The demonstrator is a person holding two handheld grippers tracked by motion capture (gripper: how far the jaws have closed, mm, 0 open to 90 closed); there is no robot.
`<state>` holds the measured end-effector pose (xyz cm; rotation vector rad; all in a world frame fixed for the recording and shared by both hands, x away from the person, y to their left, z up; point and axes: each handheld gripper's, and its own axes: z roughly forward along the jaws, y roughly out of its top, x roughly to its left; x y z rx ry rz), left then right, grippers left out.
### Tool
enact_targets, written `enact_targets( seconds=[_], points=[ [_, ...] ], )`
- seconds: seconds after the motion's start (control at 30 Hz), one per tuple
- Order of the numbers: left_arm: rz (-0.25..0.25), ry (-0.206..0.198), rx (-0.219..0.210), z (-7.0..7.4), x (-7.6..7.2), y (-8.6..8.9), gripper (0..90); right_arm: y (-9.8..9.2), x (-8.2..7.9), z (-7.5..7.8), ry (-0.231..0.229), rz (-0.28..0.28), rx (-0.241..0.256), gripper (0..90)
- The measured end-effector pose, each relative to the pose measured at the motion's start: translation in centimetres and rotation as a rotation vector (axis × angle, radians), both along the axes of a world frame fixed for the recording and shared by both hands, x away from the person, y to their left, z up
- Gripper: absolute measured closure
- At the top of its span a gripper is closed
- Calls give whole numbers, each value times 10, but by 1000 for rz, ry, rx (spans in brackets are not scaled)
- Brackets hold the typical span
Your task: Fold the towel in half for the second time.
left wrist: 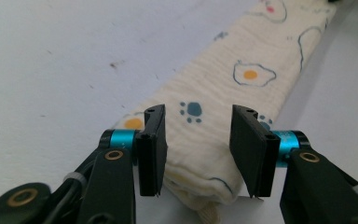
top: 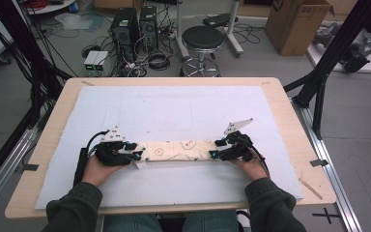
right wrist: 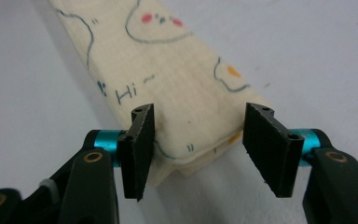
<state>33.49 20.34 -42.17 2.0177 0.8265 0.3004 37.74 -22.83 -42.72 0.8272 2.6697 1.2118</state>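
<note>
The left gripper (left wrist: pixel 196 149) and the right gripper (right wrist: pixel 196 151) both gape wide, one at each end of a long folded cloth (top: pixel 178 151). It is soft, crinkly and cream, with little drawings, lying on the white mat (top: pixel 174 111). The gripper jaws hide the cloth's ends.

Left gripper (left wrist: pixel 196 149), two black jaws with teal collars, spread apart astride the near end of a folded cream muslin cloth strip (left wrist: pixel 223 98) printed with fried eggs and blue paw marks. Left jaw touching the cloth edge. Strip lying flat on a pale blue-white table cover (left wrist: pixel 65 70), running away toward upper right.
</note>
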Motion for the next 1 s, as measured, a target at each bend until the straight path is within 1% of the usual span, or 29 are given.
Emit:
enact_targets(
  seconds=[0.07, 0.1, 0.17, 0.2, 0.27, 0.33, 0.37, 0.4, 0.47, 0.5, 0.57, 0.63, 0.67, 0.7, 0.8, 0.87, 0.9, 0.93, 1.0],
  points=[
    [34, -8, -23, 4, 3, 6, 559, -2, 4, 6, -10, -12, 15, 452],
    [52, -8, -36, 5, 5, 8, 559, -3, 6, 9, -2, -23, 28, 455],
    [82, -8, -48, 4, 8, 11, 559, -5, 10, 16, 0, -46, 66, 464],
    [90, -1, -42, 3, 10, 12, 560, -5, 13, 18, -8, -51, 73, 471],
    [98, 16, -15, -1, 13, 9, 562, -5, 19, 20, 3, -60, 83, 472],
    [97, 29, 17, -6, 17, 6, 566, -4, 23, 17, 22, -72, 64, 497],
    [108, 29, 27, -8, 18, 4, 567, -3, 26, 13, 28, -75, 41, 506],
    [114, 35, 35, -11, 20, 3, 569, 0, 27, 10, 44, -76, 24, 521],
    [112, 40, 44, -14, 22, 1, 583, 5, 30, 4, 67, -65, -7, 564],
    [113, 40, 52, -16, 23, 0, 610, 8, 31, 2, 63, -52, -19, 605],
    [108, 31, 71, -17, 23, -2, 705, 13, 32, -1, 52, -40, -40, 719],
    [107, 14, 67, -16, 22, -2, 792, 15, 33, -2, 54, -37, -42, 802],
    [113, 6, 64, -15, 22, -2, 823, 15, 33, -1, 61, -40, -36, 825],
    [115, -3, 62, -14, 22, -1, 830, 15, 34, 1, 61, -41, -24, 831],
    [133, -25, 45, -10, 22, 0, 834, 15, 34, 8, 47, -43, -11, 835],
    [153, -40, 27, -9, 23, 0, 835, 14, 35, 12, 38, -60, -8, 838],
    [160, -43, 36, -8, 25, 0, 836, 13, 36, 13, 37, -70, -3, 838],
    [165, -45, 35, -8, 26, -1, 835, 13, 38, 13, 41, -77, -2, 838],
    [178, -45, 38, -9, 30, -3, 833, 14, 41, 10, 36, -94, -19, 839]
  ],
)
